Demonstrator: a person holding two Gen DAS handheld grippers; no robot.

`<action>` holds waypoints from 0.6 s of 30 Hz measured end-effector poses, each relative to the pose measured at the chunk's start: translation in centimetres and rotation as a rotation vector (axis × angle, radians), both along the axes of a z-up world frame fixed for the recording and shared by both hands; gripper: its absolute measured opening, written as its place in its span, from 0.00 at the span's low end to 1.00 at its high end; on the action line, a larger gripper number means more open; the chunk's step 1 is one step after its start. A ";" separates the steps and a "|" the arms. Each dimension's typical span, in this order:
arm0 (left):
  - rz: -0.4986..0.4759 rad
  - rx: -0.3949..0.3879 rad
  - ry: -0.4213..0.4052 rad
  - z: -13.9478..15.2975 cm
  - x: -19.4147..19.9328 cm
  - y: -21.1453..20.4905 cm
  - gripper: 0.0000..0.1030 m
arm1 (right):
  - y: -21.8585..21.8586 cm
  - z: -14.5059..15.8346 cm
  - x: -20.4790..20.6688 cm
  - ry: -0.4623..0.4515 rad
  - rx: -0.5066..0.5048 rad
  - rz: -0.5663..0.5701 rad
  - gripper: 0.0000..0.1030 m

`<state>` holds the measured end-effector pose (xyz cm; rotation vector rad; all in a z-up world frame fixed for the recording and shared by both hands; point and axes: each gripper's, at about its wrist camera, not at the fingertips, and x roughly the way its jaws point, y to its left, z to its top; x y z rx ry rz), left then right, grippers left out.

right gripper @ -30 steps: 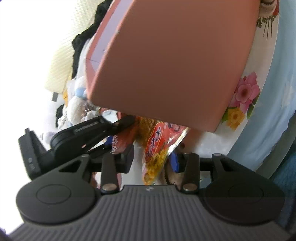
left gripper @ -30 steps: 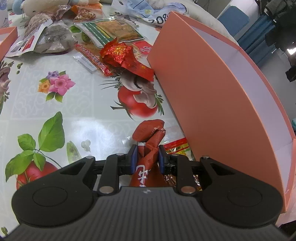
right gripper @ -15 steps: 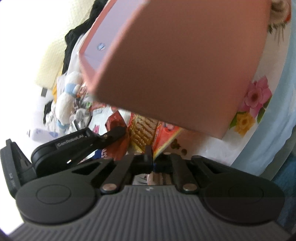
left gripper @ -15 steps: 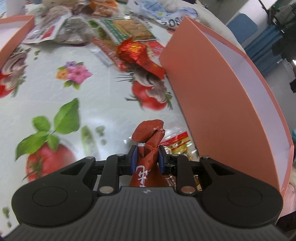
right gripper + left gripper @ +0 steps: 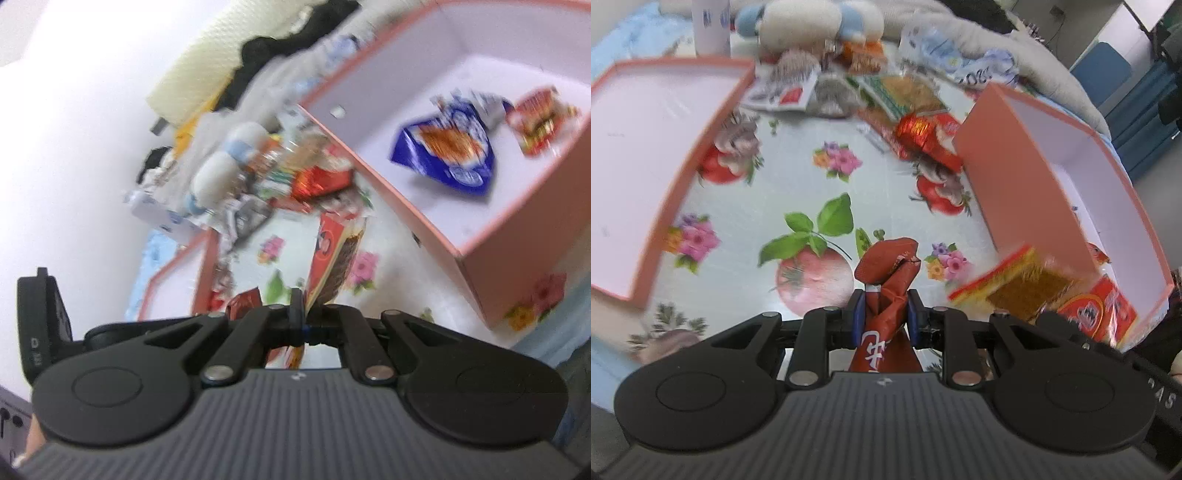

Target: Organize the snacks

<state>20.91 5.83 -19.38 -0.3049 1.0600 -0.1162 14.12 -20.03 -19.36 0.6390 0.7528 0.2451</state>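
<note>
Since half a second earlier both claws had risen: the salmon-pink box (image 5: 491,206), then seen from its outer wall, now showed its white inside, where a blue snack bag (image 5: 448,151) and a small red packet (image 5: 539,122) lay. The left claw (image 5: 884,317) still pinched a crumpled red wrapper (image 5: 886,280) above the floral bench (image 5: 820,206). The right claw (image 5: 304,319), pressed together, gripped a flat red-and-brown snack packet (image 5: 332,258) by its edge (blurred). A shallow pink lid (image 5: 661,155) lay to the left; a pile of loose snacks (image 5: 886,96) and a plush toy (image 5: 812,22) crowded the far side.
</note>
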 end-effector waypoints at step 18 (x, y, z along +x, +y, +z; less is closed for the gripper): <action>-0.056 -0.038 -0.125 9.2 -6.5 -2.6 0.26 | -1.9 8.3 -4.3 -0.106 -0.098 0.028 0.03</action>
